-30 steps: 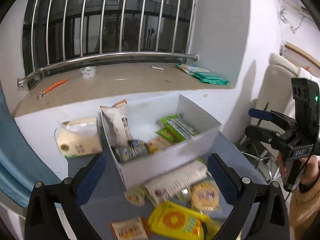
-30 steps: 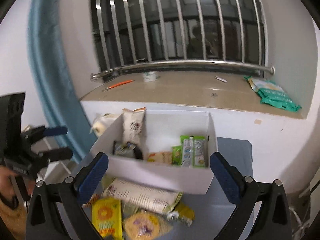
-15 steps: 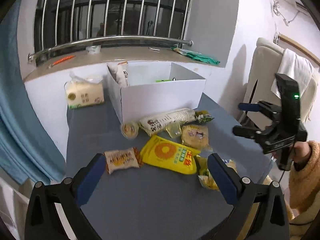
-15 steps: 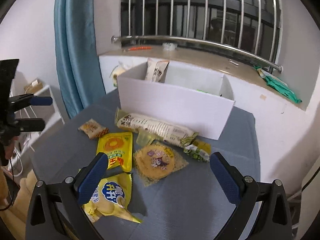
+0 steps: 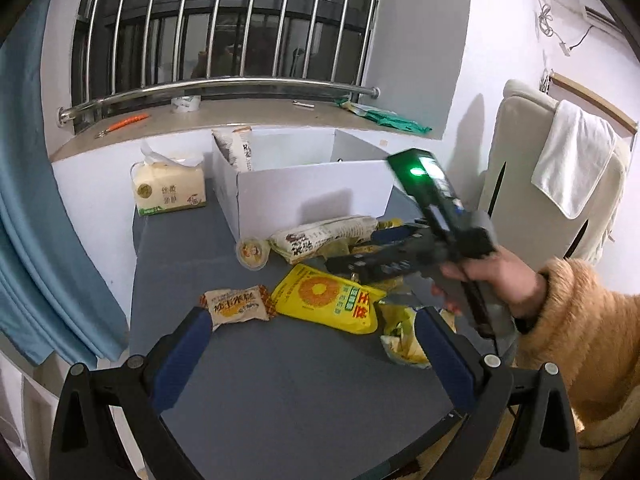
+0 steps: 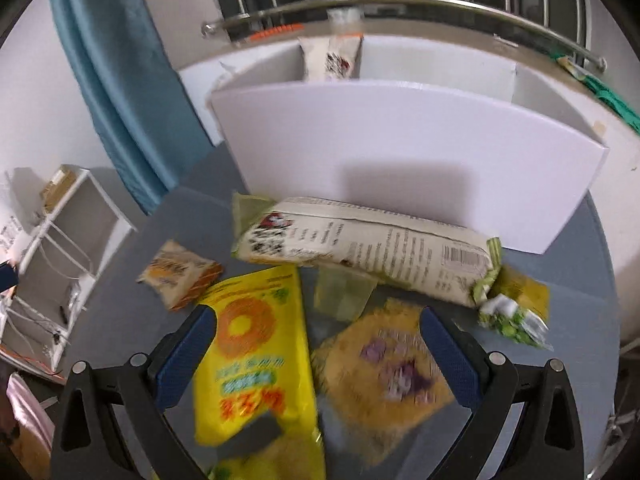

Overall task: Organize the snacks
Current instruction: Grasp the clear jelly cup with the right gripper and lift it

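Observation:
A white box [image 5: 312, 196] stands at the back of the grey table [image 5: 280, 380], with an upright packet [image 5: 236, 148] in its left end. Loose snacks lie in front of it: a long cream packet [image 6: 368, 248], a yellow bag [image 6: 252, 344], a golden packet with purple print [image 6: 384, 368], a small orange packet [image 5: 236, 306] and a round cup [image 5: 252, 252]. My right gripper [image 6: 320, 356] is open, low over the yellow bag and the golden packet. In the left wrist view a hand holds that right gripper [image 5: 354, 250]. My left gripper [image 5: 312, 356] is open and empty, nearer the front edge.
A tissue pack [image 5: 170, 186] sits left of the box against the wall. A green-white packet [image 6: 512, 320] lies at the right. A blue curtain [image 6: 108, 60] and a white shelf [image 6: 60, 216] stand left of the table. A chair with a towel [image 5: 572, 168] is on the right.
Both grippers have pulled back from above the box and dropped lower. The right gripper has swung in over the loose snacks, close in front of the left camera.

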Demonstrator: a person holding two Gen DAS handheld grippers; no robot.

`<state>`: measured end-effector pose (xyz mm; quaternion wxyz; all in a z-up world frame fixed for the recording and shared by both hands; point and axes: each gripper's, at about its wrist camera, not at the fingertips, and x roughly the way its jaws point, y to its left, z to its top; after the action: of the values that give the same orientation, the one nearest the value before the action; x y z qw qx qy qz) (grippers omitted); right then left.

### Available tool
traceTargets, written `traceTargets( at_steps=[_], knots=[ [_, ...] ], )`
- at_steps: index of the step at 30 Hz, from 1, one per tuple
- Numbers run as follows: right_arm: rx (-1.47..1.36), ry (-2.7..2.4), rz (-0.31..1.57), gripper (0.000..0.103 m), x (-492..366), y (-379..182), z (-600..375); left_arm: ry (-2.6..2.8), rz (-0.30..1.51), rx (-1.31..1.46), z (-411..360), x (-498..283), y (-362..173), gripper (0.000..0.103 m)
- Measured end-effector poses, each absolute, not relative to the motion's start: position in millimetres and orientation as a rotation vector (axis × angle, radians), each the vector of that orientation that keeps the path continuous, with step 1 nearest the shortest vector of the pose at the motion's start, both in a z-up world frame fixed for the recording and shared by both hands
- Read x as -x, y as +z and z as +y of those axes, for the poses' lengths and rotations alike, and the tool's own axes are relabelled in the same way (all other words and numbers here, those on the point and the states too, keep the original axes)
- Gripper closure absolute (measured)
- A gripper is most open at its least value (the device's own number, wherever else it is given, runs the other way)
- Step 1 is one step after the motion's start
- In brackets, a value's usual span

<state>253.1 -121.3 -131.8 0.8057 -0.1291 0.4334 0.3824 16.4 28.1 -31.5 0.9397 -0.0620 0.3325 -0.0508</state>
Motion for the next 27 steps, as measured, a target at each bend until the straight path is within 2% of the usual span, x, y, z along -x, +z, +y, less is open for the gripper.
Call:
traceTargets(
  at_steps=[4, 5, 8, 18, 27],
  knots=[
    [0.289, 0.798, 0.976, 0.003, -270.9, -146.1, -109.2, -0.097, 0.696, 0.136, 30.0, -14.8, -38.4, 0.0],
    [0.293, 0.796, 0.985, 0.008, -273.3, -148.1, -107.3, -0.094, 0.698, 0.136, 30.0, -14.6, -39.5, 0.0],
    [0.353, 0.768, 1.009, 0.055, -276.9, -157.4, -101.8, -0.087, 0.703, 0.127, 29.0, -14.0, -42.4, 0.0],
    [0.276, 0.859, 0.92, 0.056, -248.6, -128.2, -137.1, -0.067, 0.742, 0.142, 49.0, -37.5, -60.4, 0.0],
    [0.129, 0.895, 0.818, 0.056, -202.8, -77.2, -203.1, -0.067, 0.901, 0.133, 78.1, -110.4, -110.9, 0.0]
  ],
)
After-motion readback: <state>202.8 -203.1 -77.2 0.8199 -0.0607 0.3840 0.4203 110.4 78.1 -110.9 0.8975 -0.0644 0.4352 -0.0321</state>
